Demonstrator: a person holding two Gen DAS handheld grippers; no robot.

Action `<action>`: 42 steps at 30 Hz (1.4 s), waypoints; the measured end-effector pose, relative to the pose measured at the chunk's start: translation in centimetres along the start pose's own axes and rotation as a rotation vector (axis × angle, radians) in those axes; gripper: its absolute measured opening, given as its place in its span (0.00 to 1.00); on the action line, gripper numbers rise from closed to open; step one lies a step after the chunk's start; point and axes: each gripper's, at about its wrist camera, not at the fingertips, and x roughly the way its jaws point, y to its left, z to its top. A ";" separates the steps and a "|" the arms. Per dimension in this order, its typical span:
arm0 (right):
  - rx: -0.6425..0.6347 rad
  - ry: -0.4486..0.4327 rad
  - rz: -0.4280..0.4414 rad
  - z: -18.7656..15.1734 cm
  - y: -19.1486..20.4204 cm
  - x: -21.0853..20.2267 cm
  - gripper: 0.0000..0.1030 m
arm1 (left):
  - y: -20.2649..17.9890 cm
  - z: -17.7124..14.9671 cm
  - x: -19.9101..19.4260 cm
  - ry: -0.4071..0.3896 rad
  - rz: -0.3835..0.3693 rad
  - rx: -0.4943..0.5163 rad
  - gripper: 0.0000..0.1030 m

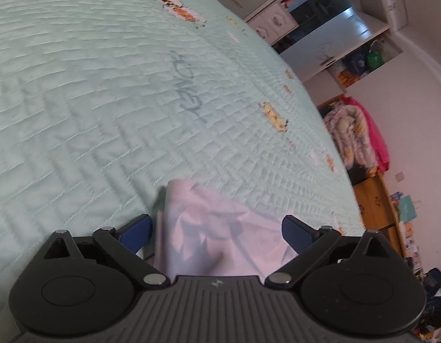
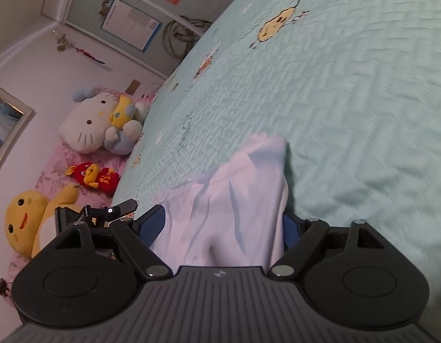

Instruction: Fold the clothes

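Observation:
A pale white garment (image 1: 220, 234) lies bunched on the mint quilted bedspread (image 1: 106, 100). In the left wrist view my left gripper (image 1: 217, 233) is open, its blue pads (image 1: 136, 233) wide apart on either side of the fabric, which runs back under the gripper body. In the right wrist view the same garment (image 2: 234, 205) rises in a fold between the spread fingers of my right gripper (image 2: 220, 225), which is also open. Its right pad (image 2: 290, 225) is partly covered by the cloth. Neither pair of pads presses the fabric.
Bedspread (image 2: 335, 100) fills most of both views. Plush toys (image 2: 89, 125) sit on a pink sheet left of the bed. A black piece of hardware (image 2: 106, 213) shows beside the right gripper. Shelves (image 1: 349, 43), a bedding pile (image 1: 355, 134) and a wooden cabinet (image 1: 375, 203) stand beyond the bed's right edge.

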 end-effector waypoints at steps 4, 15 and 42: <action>-0.035 0.032 0.029 0.9 -0.1 0.7 0.77 | -0.6 -0.2 0.7 0.016 0.060 0.079 0.13; -0.056 -0.010 -0.008 -0.7 0.1 0.3 0.06 | -5.7 -0.3 0.9 0.001 0.253 0.244 0.04; -0.569 -0.549 -0.162 -7.6 19.8 -30.4 0.05 | -39.7 -4.7 -1.4 -0.227 -0.200 0.648 0.04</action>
